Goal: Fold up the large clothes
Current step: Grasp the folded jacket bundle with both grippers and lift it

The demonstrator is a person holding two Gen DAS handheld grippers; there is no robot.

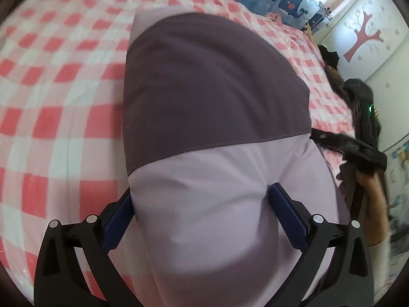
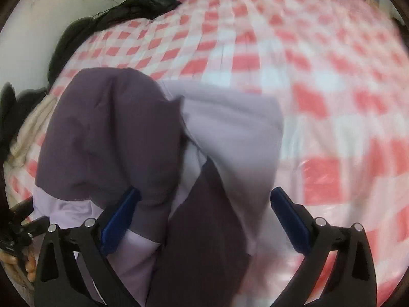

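Bed [image 1: 51, 117] with a pink-and-white check cover fills both views; dark clothes are piled at its far left edge in the right wrist view [image 2: 76, 33].

Garment [image 1: 212, 117], two-tone, dark purple over pale lilac, lies on the bed near the person. In the left wrist view it reads as a compact, smooth-topped bundle, long axis running near-to-far, dark half far, lilac half near. Judgement: at least one fold is in, since the left side looks tidy.

In the right wrist view the garment [image 2: 163, 153] is bunched. A dark panel and a lilac panel overlap with loose creases, and a dark flap trails toward the camera. That side still needs flattening and another fold. Call it mid-task.

Left gripper [image 1: 202, 199]: fingers wide apart, straddling the lilac end, cloth bulging between them, not pinched.

Right gripper [image 2: 204, 202]: fingers also wide apart, cloth heaped between them, no clamp visible. This view is motion-blurred, so contact is unclear.
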